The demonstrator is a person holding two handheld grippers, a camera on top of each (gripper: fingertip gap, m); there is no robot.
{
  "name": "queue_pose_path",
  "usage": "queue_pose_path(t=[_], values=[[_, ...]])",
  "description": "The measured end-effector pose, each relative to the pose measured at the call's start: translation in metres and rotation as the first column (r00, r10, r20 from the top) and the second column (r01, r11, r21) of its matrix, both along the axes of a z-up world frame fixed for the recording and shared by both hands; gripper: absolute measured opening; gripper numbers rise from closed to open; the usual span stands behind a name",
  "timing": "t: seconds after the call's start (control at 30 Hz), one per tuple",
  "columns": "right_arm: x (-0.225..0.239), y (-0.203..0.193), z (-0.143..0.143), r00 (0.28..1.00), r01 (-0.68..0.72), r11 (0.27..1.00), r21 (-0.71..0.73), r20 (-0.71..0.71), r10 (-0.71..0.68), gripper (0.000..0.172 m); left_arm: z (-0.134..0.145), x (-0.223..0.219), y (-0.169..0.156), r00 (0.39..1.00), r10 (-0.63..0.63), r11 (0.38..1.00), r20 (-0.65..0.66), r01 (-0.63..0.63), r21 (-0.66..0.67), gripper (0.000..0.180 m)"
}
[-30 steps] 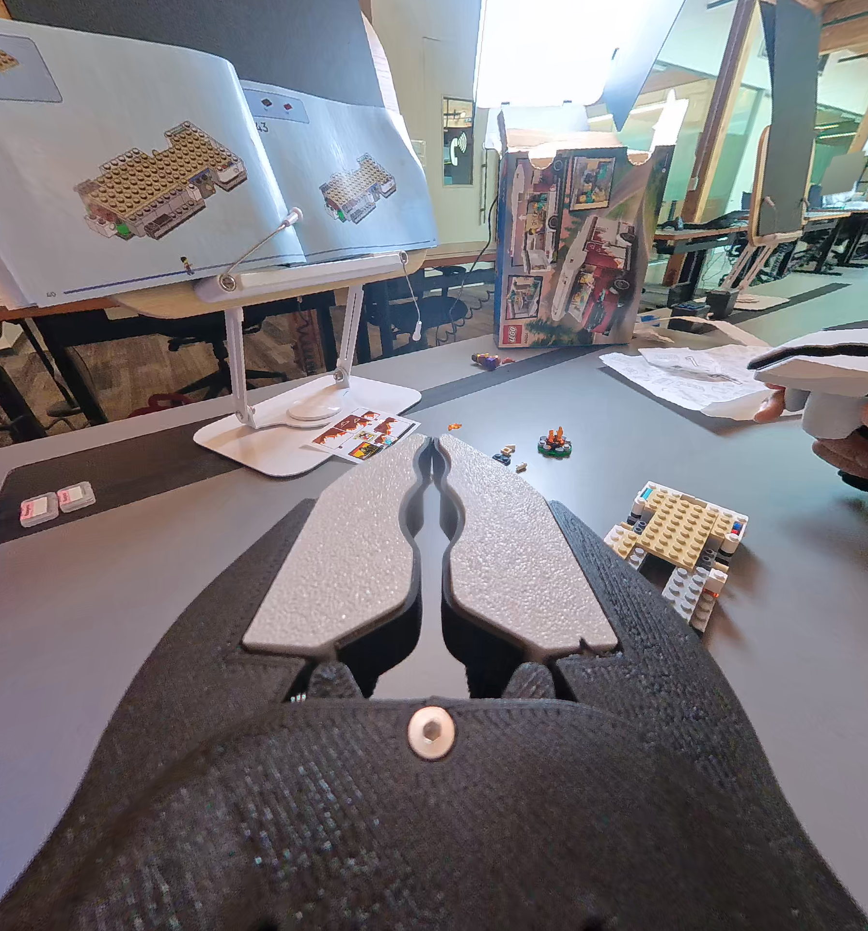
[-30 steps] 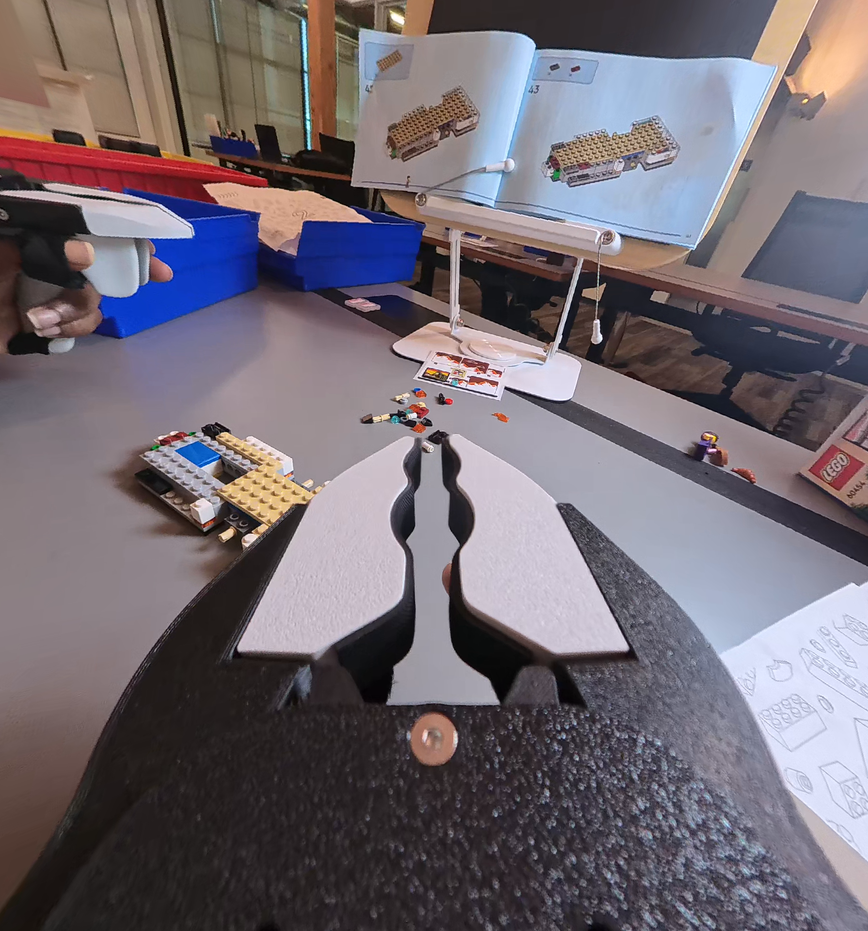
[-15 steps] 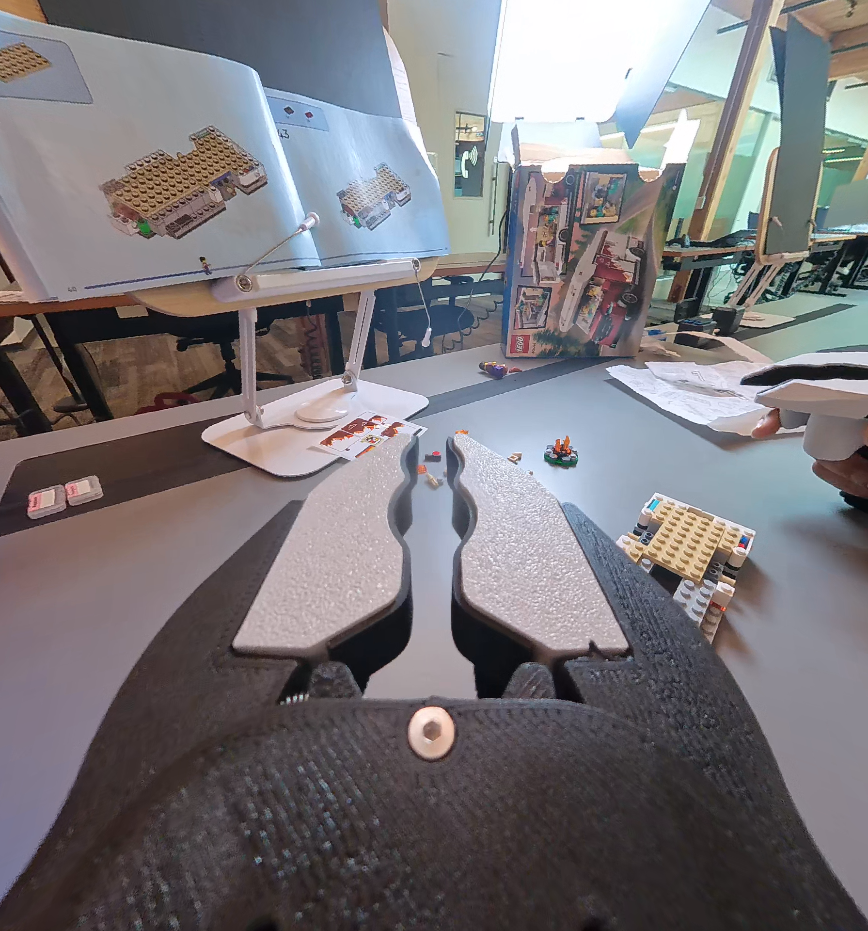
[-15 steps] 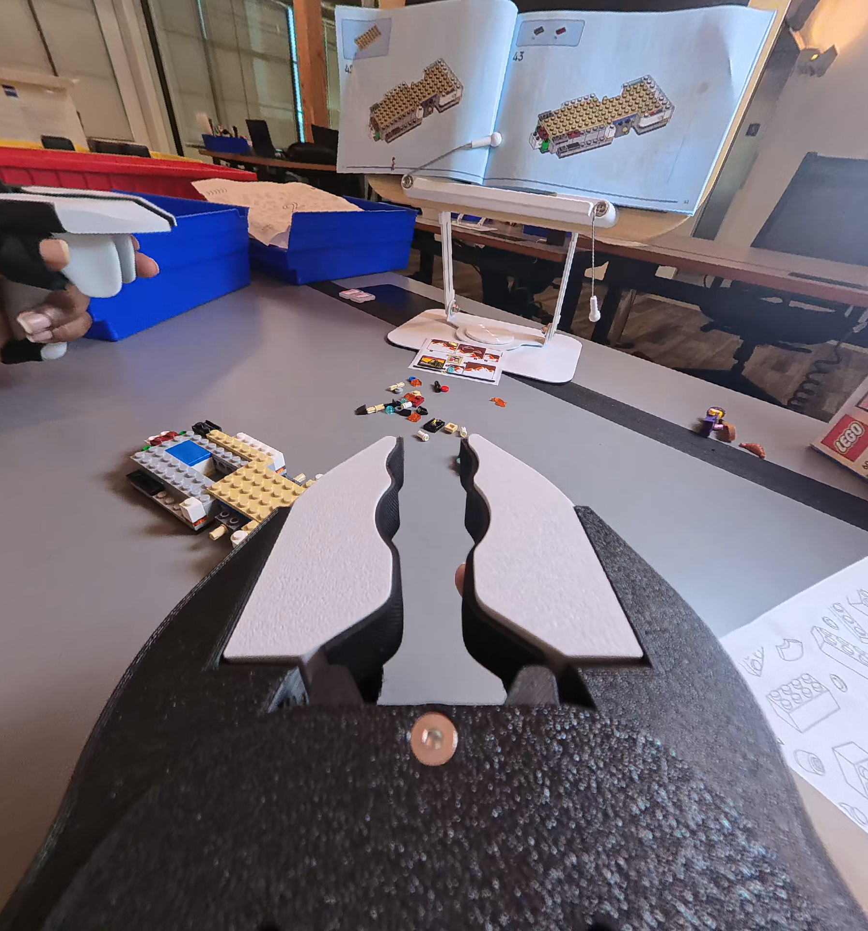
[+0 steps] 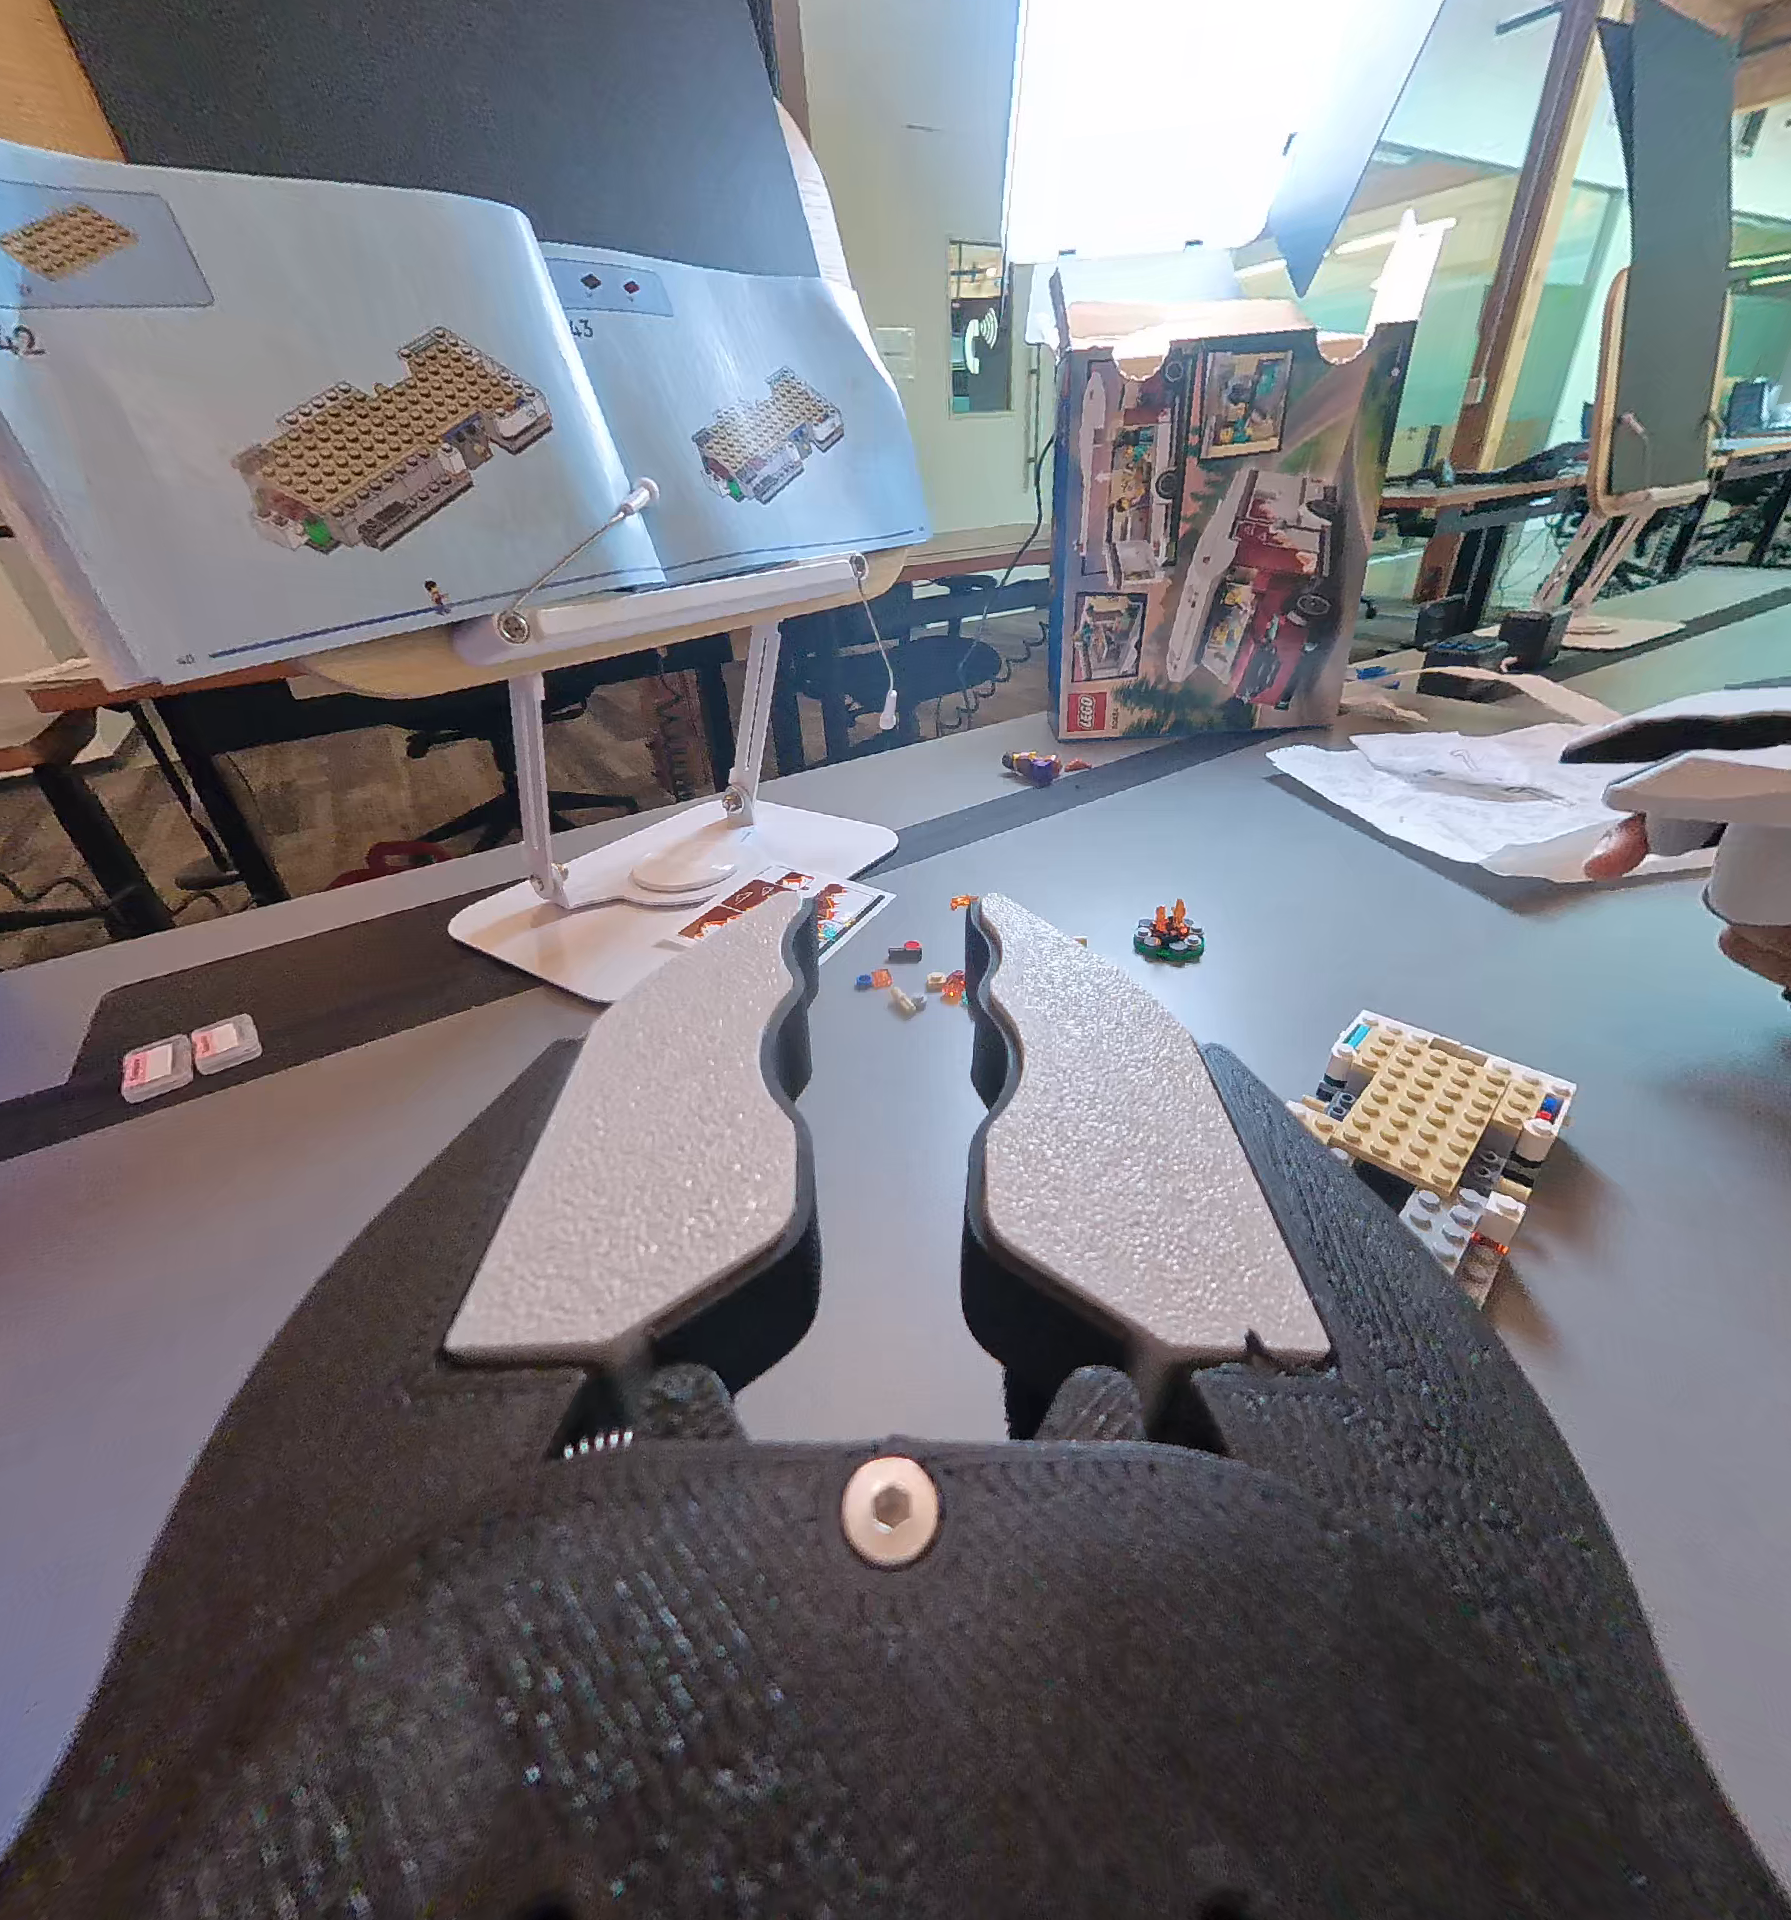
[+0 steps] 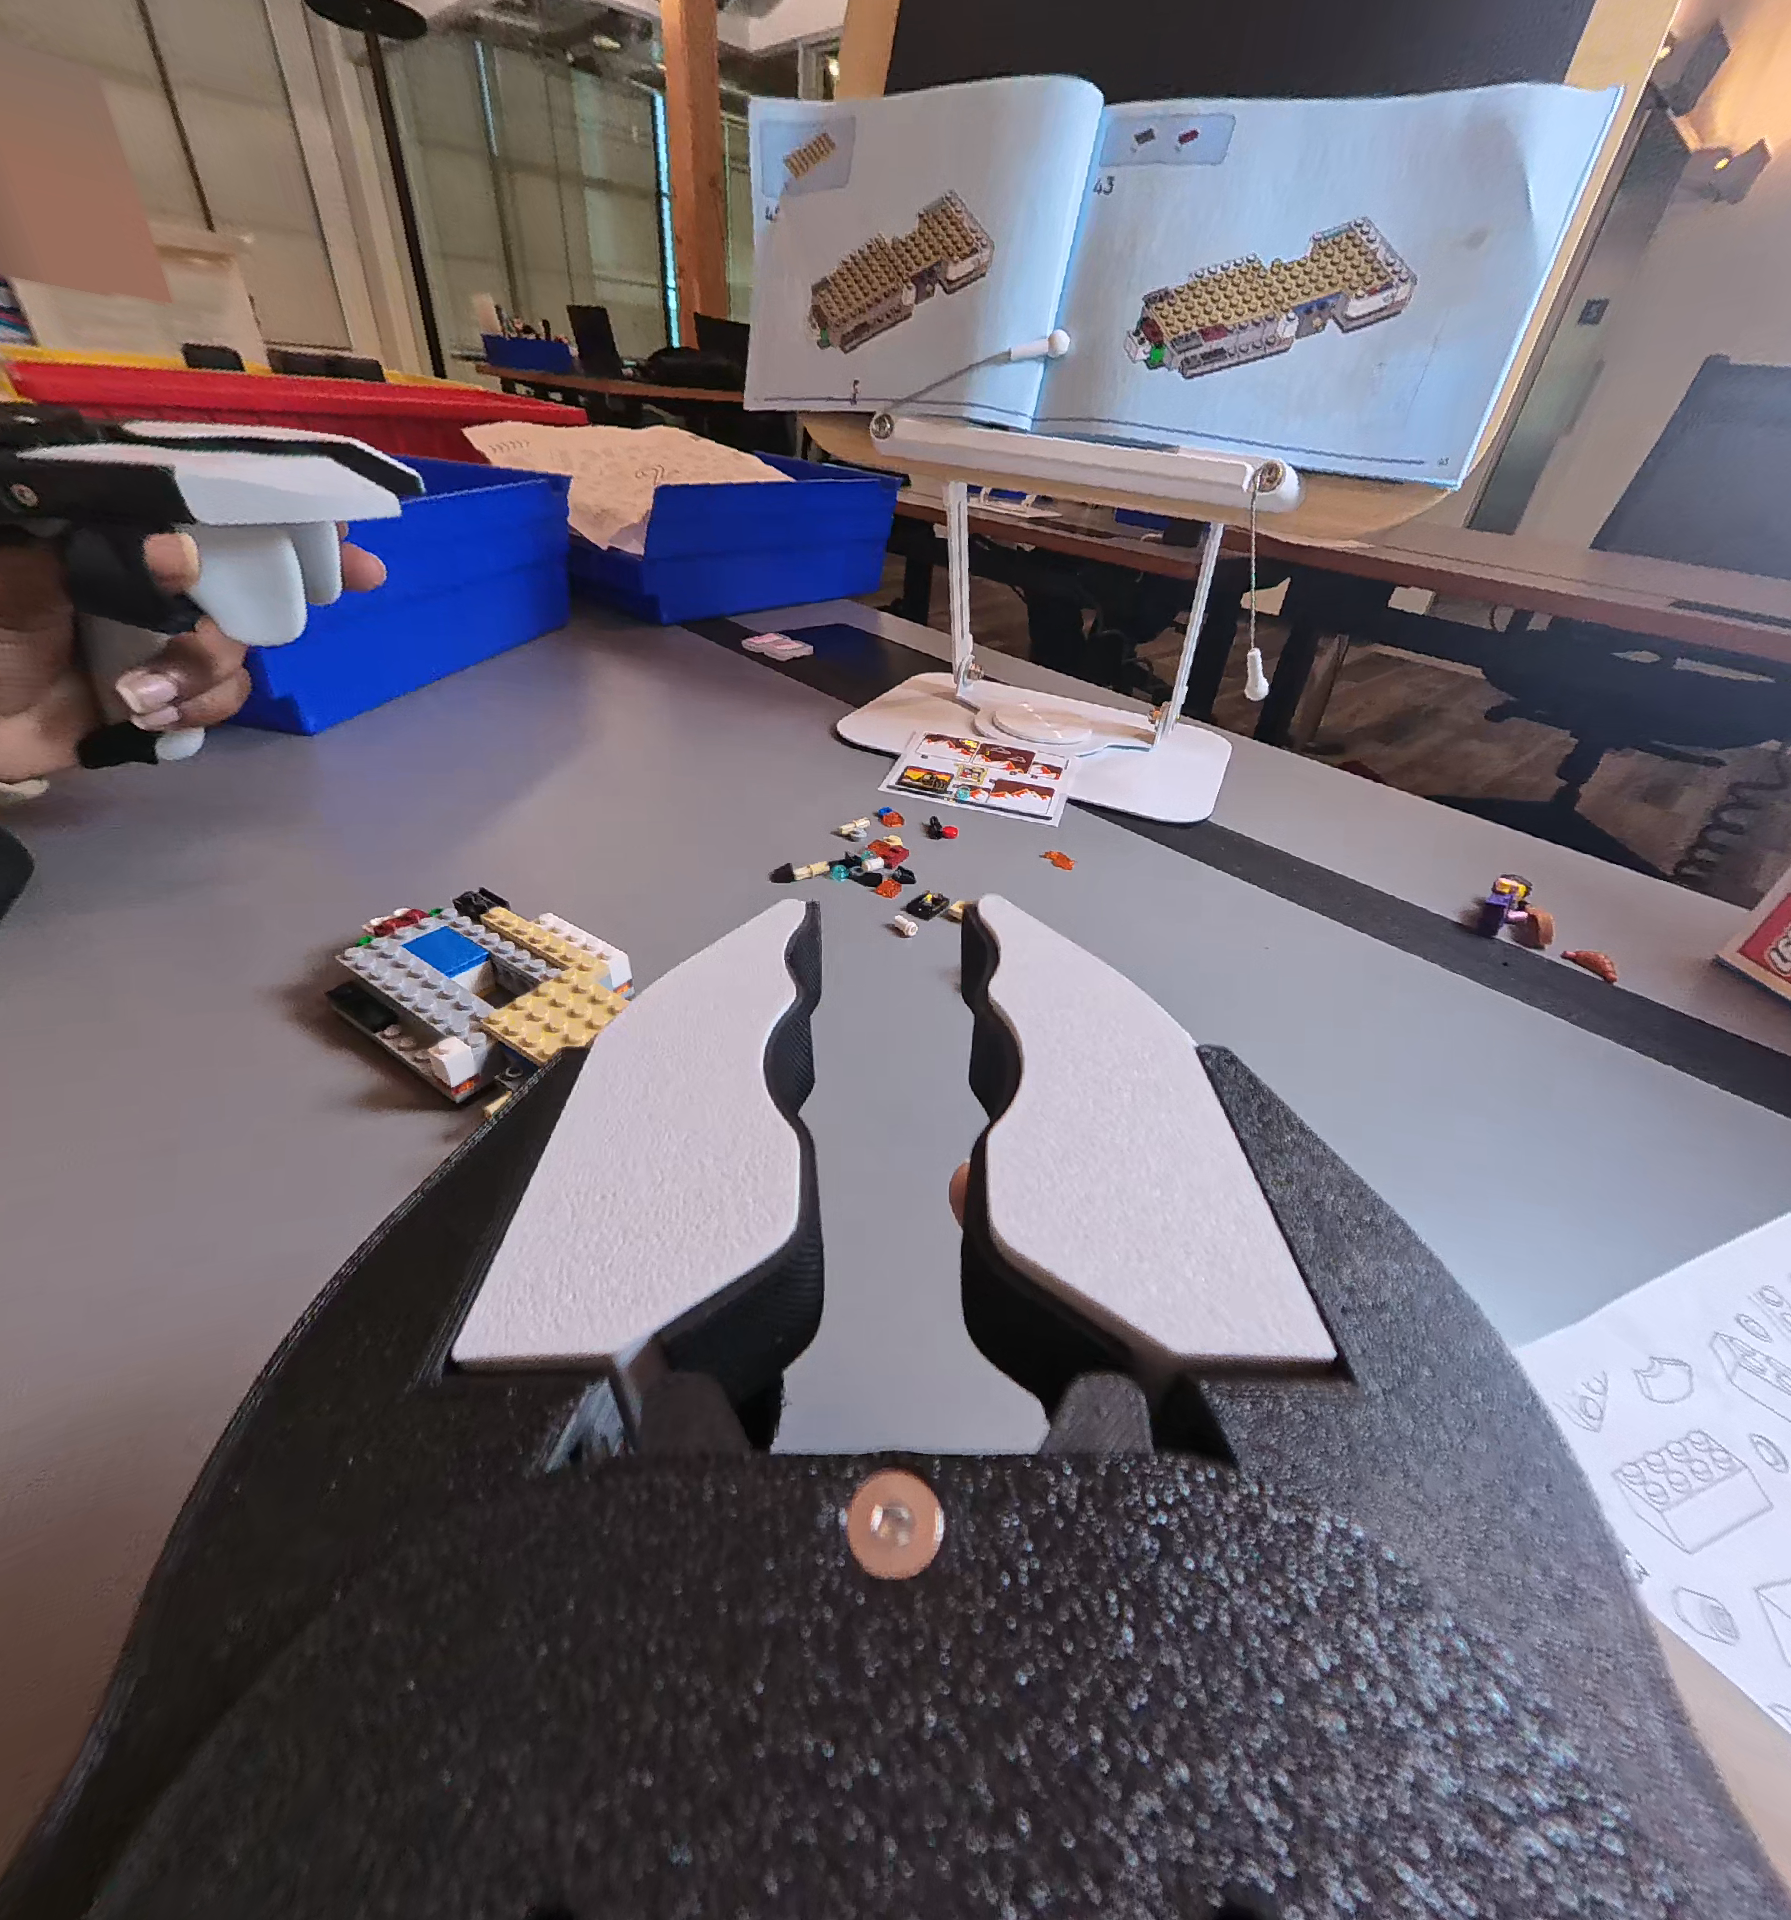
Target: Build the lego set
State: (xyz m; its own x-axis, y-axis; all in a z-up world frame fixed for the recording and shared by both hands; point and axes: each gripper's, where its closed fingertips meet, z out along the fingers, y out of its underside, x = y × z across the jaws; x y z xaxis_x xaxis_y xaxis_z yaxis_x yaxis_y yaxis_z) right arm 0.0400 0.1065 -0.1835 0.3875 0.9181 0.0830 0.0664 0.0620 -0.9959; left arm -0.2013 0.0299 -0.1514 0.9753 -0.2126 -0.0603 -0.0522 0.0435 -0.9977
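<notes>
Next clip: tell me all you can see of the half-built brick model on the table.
The brick model lies flat on the grey table, apart from the loose small pieces. It is low and layered: grey and tan studded plates on top, one smooth blue tile, and white, black and red bricks at its edges. It looks like plastic. Nothing visibly touches it; both grippers are held clear.

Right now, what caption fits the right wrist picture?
Open right gripper above a grey table, facing scattered toy pieces.

We see a smooth matt grey table (image 6: 247, 1195), rough-grained fingers (image 5: 662, 1143), glossy plastic bricks (image 6: 475, 987), a paper booklet (image 6: 1286, 260).
</notes>
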Motion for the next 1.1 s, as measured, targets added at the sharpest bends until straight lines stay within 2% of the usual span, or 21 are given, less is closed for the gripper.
queue_pose_path(t=[0.3, 0.57, 0.9, 1.1], values=[[0.008, 0.005, 0.006, 0.999, 0.033, 0.999, 0.026, -0.014, -0.032, 0.028, 0.002, 0.006, 0.0, 1.0, -0.012, 1.0, -0.01, 0.012, 0.016, 0.03], [0.008, 0.005, 0.007, 0.999, 0.022, 1.0, 0.016, -0.031, -0.021, 0.033, 0.005, -0.006, -0.001, 0.999, 0.039, 0.999, 0.006, -0.039, 0.03, 0.039], [0.009, 0.003, 0.012, 0.998, 0.011, 1.0, 0.005, -0.055, -0.01, 0.033, 0.007, -0.008, -0.002, 0.997, 0.064, 0.997, -0.043, -0.062, 0.039, 0.039], [0.011, 0.003, 0.015, 0.998, 0.025, 0.999, 0.034, -0.05, -0.023, 0.034, 0.008, -0.007, -0.002, 0.999, 0.046, 0.998, -0.027, -0.044, 0.046, 0.04]])
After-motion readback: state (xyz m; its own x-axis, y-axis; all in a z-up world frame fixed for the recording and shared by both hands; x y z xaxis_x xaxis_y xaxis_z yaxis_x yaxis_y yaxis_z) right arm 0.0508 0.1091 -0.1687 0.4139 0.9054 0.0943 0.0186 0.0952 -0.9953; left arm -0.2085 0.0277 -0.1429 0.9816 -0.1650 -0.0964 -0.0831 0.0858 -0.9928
